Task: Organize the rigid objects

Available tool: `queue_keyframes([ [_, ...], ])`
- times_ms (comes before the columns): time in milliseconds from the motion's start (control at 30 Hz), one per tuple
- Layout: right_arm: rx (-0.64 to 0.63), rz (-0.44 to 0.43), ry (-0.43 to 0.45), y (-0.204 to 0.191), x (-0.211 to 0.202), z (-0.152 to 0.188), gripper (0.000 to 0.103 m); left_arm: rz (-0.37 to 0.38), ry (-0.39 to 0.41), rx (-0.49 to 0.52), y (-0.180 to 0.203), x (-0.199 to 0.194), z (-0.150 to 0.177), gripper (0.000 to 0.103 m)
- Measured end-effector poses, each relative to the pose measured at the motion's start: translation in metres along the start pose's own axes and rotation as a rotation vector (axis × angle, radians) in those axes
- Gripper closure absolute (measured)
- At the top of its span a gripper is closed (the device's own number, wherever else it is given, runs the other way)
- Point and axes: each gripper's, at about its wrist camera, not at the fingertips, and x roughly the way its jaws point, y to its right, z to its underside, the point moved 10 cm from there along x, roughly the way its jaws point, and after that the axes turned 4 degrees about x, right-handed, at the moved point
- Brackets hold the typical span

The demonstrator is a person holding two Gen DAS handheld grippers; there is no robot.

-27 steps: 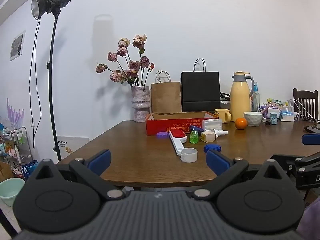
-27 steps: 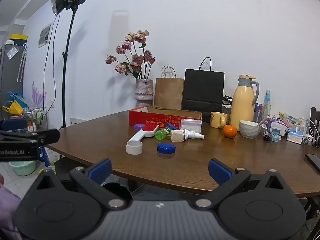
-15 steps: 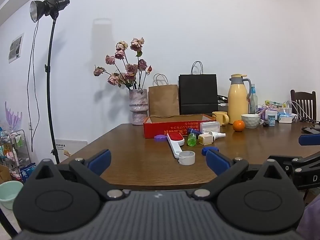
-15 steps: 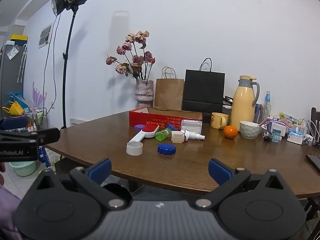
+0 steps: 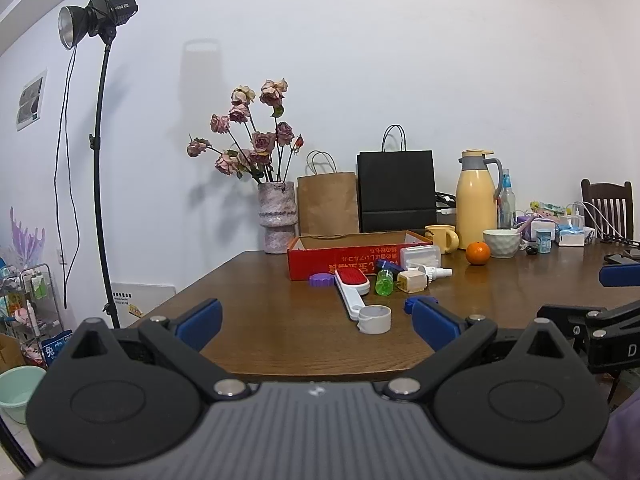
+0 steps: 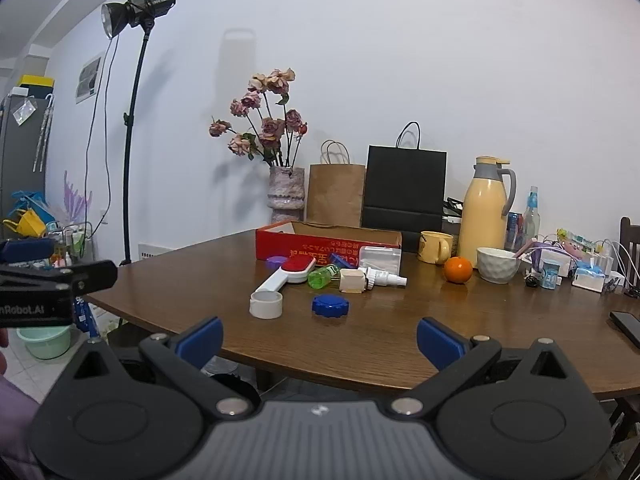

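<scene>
Both pairs of tongs hang short of the worktop [image 6: 400, 344], well back from the clutter, and each has its blue pads spread wide apart with nothing between them: the left tongs [image 5: 316, 320] in their own view, the right tongs [image 6: 320, 338] in theirs. The things to be sorted lie in a loose cluster near the middle of the wood, just in front of the open red box [image 6: 328, 242], which looks to me like the place they are meant to go. Nearest the edge sit a white ring [image 6: 266, 305], perhaps a roll of tape, and a blue scalloped lid [image 6: 330, 305]; behind them a white-handled brush with a red pad [image 6: 286, 274] lies slantwise, its handle end touching or nearly touching the ring. Further back are a green bottle [image 6: 322, 276] on its side, a small cream block [image 6: 352, 280], a white spray bottle [image 6: 386, 278] lying flat, a clear box [image 6: 380, 258] and a purple lid [image 6: 277, 261] close against the red wall. As I read it, the job has not really begun and the approach is the step in hand. I would take the near pieces first, so that nothing gets swept aside on the way to the rest. The blue lid is low and flat, so the tongs ought to come down steeply and close across its rim. The round bottles may roll if nudged; better to pinch them across the body than push.
</scene>
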Motion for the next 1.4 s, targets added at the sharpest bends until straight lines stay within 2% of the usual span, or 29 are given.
queue_keyframes([
  [1400, 0.003, -0.004, -0.010, -0.0039, 0.0014, 0.0041, 0.000, 0.005, -0.004, -0.007, -0.0019, -0.0015, -0.0005, 0.000],
])
